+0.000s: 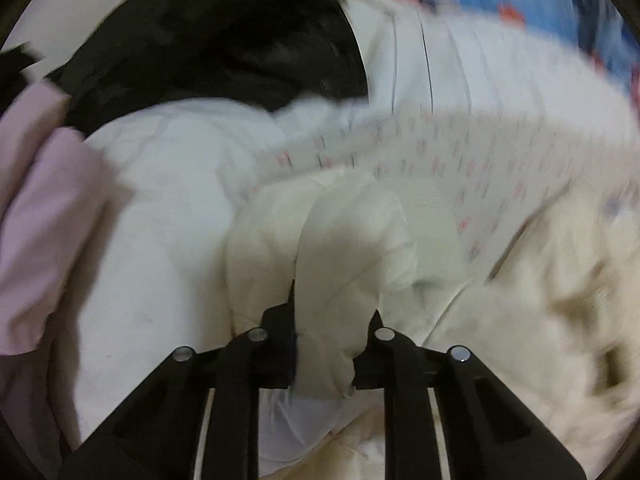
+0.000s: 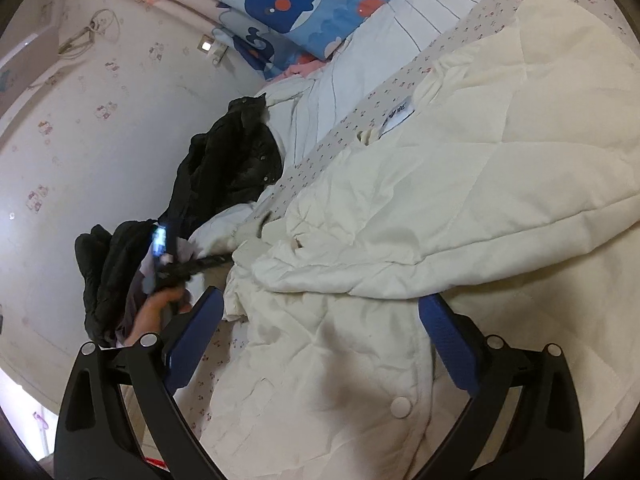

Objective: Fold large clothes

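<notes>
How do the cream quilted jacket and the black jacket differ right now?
The cream quilted jacket lies spread across the bed near both grippers; the black jacket sits crumpled against the wall. A fold of the cream one is pinched in the left gripper; nothing touches the black one. The right gripper is open over the cream one. Both look padded.

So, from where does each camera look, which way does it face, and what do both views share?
Left wrist: sits on the left tool, looks steeply down at a cream jacket fold pinched between its fingers; only the tool shows.
Right wrist: sits on the right tool, open, looks along the bed toward the wall; a hand shows.
Shared: the cream jacket, black jacket, floral sheet, whale pillow.
</notes>
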The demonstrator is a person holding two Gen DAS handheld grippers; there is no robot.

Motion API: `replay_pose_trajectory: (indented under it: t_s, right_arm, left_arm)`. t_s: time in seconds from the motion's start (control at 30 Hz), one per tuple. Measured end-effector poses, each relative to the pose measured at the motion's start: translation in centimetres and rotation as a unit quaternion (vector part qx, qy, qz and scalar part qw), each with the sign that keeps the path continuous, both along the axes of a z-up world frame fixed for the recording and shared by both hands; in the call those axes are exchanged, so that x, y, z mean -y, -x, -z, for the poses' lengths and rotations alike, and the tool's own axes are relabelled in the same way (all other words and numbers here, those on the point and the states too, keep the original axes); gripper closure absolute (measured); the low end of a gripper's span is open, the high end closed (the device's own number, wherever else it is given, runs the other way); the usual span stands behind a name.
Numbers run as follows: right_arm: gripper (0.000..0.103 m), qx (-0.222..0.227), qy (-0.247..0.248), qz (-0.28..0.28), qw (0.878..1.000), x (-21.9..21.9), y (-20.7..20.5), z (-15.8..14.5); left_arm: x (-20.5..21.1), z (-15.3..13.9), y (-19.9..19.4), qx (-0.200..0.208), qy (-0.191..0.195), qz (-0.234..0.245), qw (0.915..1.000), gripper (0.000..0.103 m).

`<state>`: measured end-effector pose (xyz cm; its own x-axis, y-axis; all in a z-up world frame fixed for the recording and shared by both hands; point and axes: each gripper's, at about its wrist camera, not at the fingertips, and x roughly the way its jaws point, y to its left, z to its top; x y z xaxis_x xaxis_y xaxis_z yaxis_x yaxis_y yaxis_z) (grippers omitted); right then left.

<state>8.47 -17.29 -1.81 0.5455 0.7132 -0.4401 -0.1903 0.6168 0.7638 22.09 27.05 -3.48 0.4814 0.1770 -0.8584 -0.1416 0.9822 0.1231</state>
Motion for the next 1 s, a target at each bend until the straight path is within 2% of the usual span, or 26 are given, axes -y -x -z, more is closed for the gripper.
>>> replay_pose_trajectory:
  t_s: [0.1, 0.2, 0.3, 0.33, 0.4, 0.43, 0.5, 0.53, 0.6, 0.67, 0.7, 0.77, 0.8, 0.9, 0.93, 1.0]
  right_arm:
    - [0.008, 0.002, 0.008, 0.001, 1.0, -0.2, 0.1, -0.3]
    - [0.008, -0.006, 0.003, 0.009, 1.0, 0.1, 0.1, -0.2]
    - [0.008, -0.001, -0.006, 0.015, 1.0, 0.8, 0.4, -0.8]
    - [0.008, 0.002, -0.01, 0.016, 1.0, 1.0, 0.5, -1.0]
    - [0.008, 0.015, -0.034, 0.022, 0.999, 2.0, 0.8, -1.9]
    - [0.008, 0.02, -0.044, 0.025, 0.998, 2.4, 0.9, -2.4]
    - [0.008, 0.035, -0.087, 0.034, 0.995, 4.2, 1.2, -3.2]
    - [0.008, 0.038, -0.104, 0.038, 0.993, 5.0, 1.2, -3.4]
    - [0.007, 0.04, -0.16, 0.057, 0.985, 7.8, 1.4, -3.4]
    - [0.007, 0.021, -0.212, 0.085, 0.973, 10.8, 1.3, -2.4]
    - [0.007, 0.011, -0.229, 0.097, 0.968, 11.9, 1.2, -1.9]
    - [0.007, -0.015, -0.267, 0.135, 0.954, 14.6, 1.2, -0.2]
    - [0.007, -0.03, -0.28, 0.15, 0.948, 15.7, 1.1, 0.7]
    - [0.007, -0.079, -0.317, 0.169, 0.93, 17.2, 0.6, 3.4]
    - [0.007, -0.097, -0.331, 0.169, 0.923, 17.4, 0.3, 4.3]
    - [0.007, -0.112, -0.338, 0.168, 0.919, 17.4, -0.1, 5.0]
  left_arm:
    - [-1.7, -5.5, 1.4, 0.072, 0.084, -0.013, 0.9938, 0.086]
    - [-2.4, -12.4, 2.9, 0.164, 0.153, 0.005, 0.9745, 0.087]
    - [-1.5, -19.7, 5.6, 0.26, 0.218, 0.048, 0.9394, 0.087]
    - [-0.8, -22.0, 6.4, 0.286, 0.241, 0.067, 0.9251, 0.087]
    - [1.2, -24.9, 7.4, 0.312, 0.28, 0.111, 0.9009, 0.087]
    - [3.2, -26.1, 8.0, 0.321, 0.305, 0.144, 0.885, 0.087]
    - [6.6, -26.6, 8.5, 0.318, 0.341, 0.193, 0.8637, 0.087]
    - [8.8, -26.3, 8.7, 0.31, 0.355, 0.216, 0.8549, 0.087]
    - [13.9, -23.9, 8.5, 0.279, 0.391, 0.264, 0.8364, 0.087]
    - [19.3, -19.7, 7.9, 0.238, 0.411, 0.298, 0.828, 0.087]
    - [21.7, -17.2, 7.6, 0.215, 0.418, 0.308, 0.8271, 0.087]
    - [26.8, -10.0, 6.6, 0.141, 0.442, 0.316, 0.8276, 0.087]
    - [28.9, -6.7, 6.3, 0.108, 0.441, 0.316, 0.8329, 0.087]
    - [33.8, 3.5, 5.6, 0.008, 0.415, 0.296, 0.8603, 0.087]
    - [33.9, 5.8, 5.9, 0.001, 0.41, 0.288, 0.8654, 0.087]
    - [33.2, 6.6, 6.5, 0.008, 0.427, 0.283, 0.8591, 0.085]
